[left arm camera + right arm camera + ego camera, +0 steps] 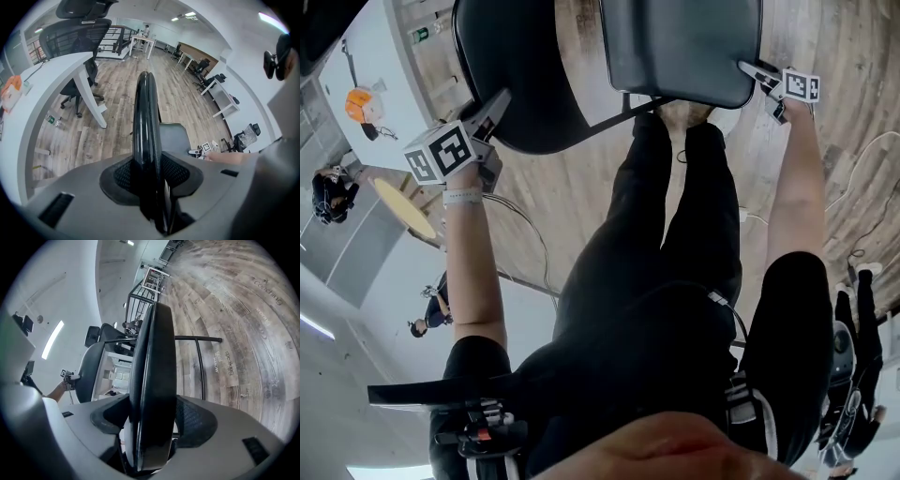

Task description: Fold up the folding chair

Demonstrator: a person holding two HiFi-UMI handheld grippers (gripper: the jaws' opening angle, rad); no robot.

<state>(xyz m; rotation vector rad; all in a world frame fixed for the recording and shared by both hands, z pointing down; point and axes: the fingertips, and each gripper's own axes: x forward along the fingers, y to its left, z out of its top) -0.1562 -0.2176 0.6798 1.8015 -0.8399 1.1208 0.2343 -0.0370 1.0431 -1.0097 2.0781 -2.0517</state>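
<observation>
The black folding chair stands in front of me on the wooden floor. In the head view its rounded backrest (pixel 525 75) is at the upper left and its padded seat (pixel 680 47) at the upper middle. My left gripper (pixel 497 103) is shut on the backrest's edge (pixel 146 122), which fills the gap between the left gripper's (pixel 152 187) pads. My right gripper (pixel 750 70) straddles the seat's right edge. In the right gripper view the thick seat edge (pixel 154 380) stands between the wide-spread jaws of the right gripper (pixel 152 432). The pads do not clearly press on it. The chair's tube frame (pixel 199 362) runs beyond.
My legs (pixel 675 234) stand right behind the chair. A white desk (pixel 56 65) with an office chair (pixel 77 89) is to the left. Cables (pixel 862 169) lie on the floor at the right. Other people (pixel 333 192) are at a distance near a round yellow table (pixel 403 208).
</observation>
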